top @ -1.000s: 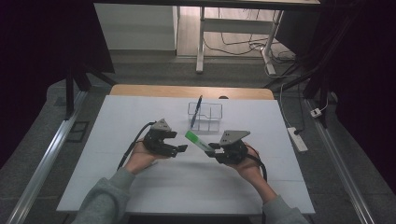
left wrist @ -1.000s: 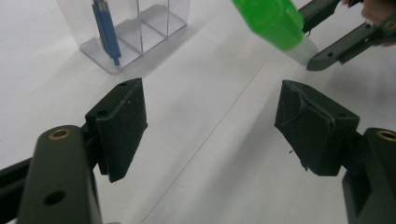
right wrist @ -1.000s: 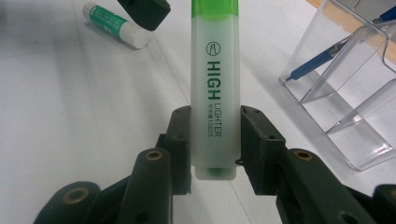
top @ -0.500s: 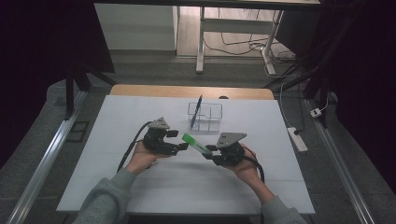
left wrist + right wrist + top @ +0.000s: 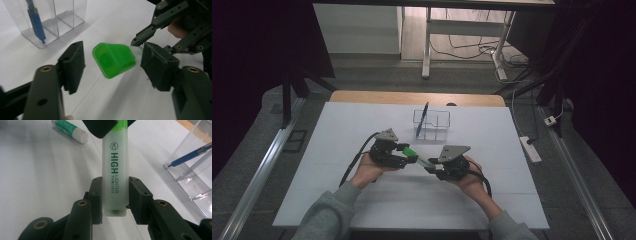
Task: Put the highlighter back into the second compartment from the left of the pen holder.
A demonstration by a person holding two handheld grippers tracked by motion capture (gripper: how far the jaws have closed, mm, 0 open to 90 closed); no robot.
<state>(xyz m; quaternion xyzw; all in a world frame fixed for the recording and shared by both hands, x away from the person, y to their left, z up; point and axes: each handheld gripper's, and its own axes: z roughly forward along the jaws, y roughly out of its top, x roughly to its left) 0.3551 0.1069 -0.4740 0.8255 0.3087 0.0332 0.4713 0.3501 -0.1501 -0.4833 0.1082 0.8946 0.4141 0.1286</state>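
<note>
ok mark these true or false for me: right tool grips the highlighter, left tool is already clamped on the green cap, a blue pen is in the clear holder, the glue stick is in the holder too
1. The right tool grips the highlighter by its body. True.
2. The left tool is clamped on the green cap. False: its jaws have just been closing around the cap, but gaps remain on both sides.
3. A blue pen stands in the clear holder. True.
4. The glue stick is in the holder. False: it lies on the table.

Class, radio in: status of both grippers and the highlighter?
Right gripper clamped on highlighter body. Left gripper closing around green cap, fingers not yet touching. Nothing in the way.
</note>
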